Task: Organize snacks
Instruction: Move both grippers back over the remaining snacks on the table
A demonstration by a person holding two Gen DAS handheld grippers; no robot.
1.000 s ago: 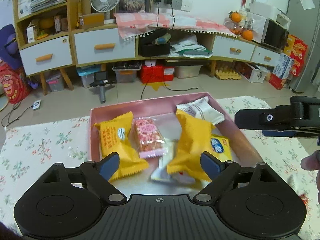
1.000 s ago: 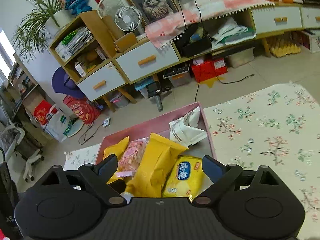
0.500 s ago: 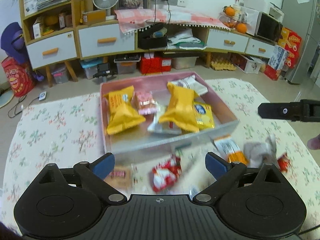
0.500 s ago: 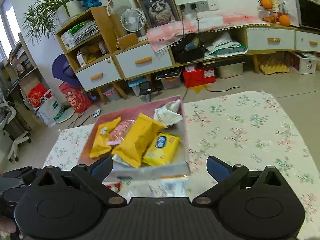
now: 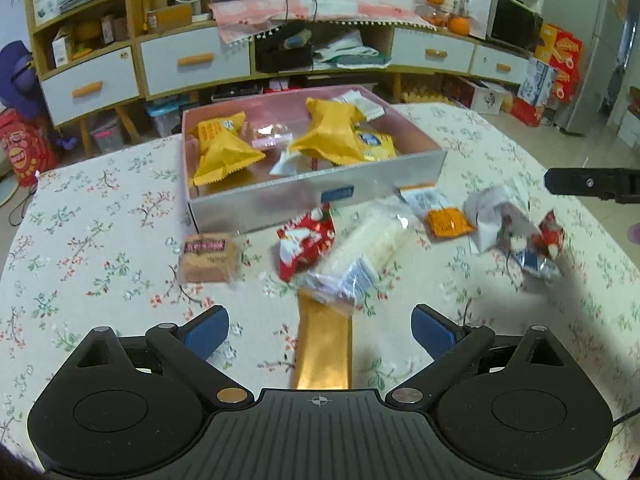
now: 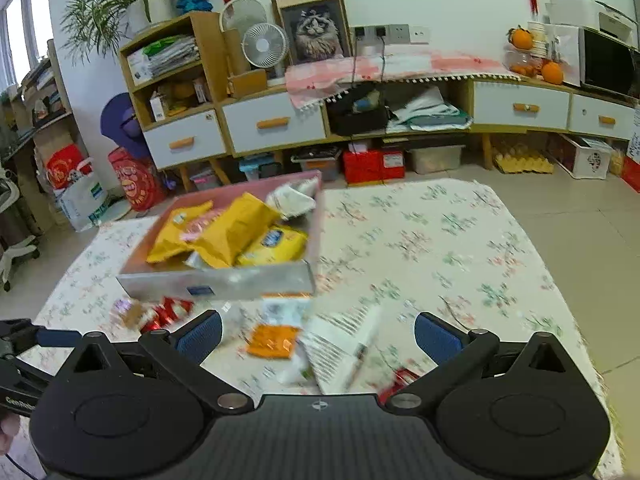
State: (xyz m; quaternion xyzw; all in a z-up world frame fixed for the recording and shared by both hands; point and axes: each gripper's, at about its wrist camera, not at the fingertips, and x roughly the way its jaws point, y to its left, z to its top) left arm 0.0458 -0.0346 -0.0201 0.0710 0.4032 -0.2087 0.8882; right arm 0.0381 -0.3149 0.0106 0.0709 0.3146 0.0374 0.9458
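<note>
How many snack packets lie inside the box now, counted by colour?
Yellow packets: 3
Pink packet: 1
White packets: 2
Total inside the box: 6

Home living room: drawers (image 6: pixel 274 124), fan (image 6: pixel 265 45)

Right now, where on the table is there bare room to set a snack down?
Bare cloth right of the box, toward the table's far right edge, and left of it. Crowded: loose packets along the box's near wall.
</note>
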